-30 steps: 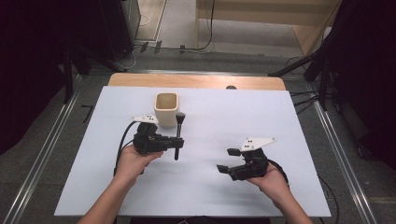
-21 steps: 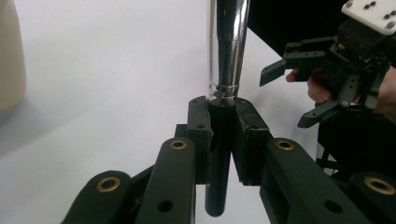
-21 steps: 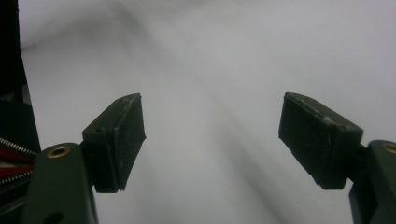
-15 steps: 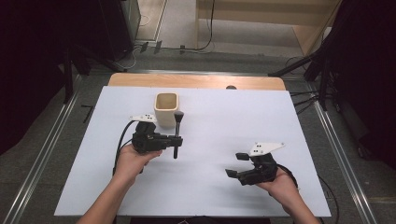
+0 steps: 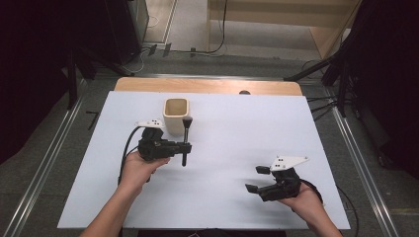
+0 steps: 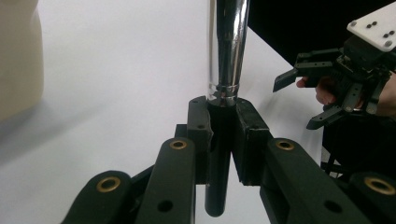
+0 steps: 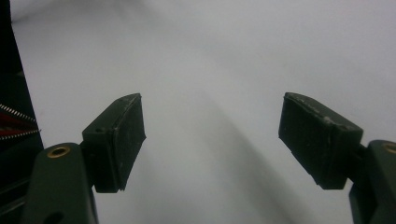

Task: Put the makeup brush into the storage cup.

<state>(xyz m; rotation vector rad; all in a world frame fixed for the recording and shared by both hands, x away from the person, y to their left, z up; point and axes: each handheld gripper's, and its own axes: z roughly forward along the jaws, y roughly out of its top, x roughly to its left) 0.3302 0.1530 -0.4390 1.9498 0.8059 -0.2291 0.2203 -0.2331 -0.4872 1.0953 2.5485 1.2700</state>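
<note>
Even overhead light — soft shadows (close views blurred), dark surroundings.

A white rectangular sheet (image 5: 237,148) covered the wooden desk (image 5: 207,85) (its far edge bare); grey floor (image 5: 54,143) and dark cables surrounded it.

Each gripper, the left gripper (image 5: 184,146) and the right gripper (image 5: 256,179), is built of matt black linkage arms in which brass-coloured pivot bushings are set, and each is ended by blocky black pads (image 7: 118,140). A pale three-cornered plate (image 5: 289,162) dotted with small dark screws is carried on top, and a black cable (image 5: 125,152) is trailed from the left body. The forearms are left bare, and no sleeves are seen.
</note>
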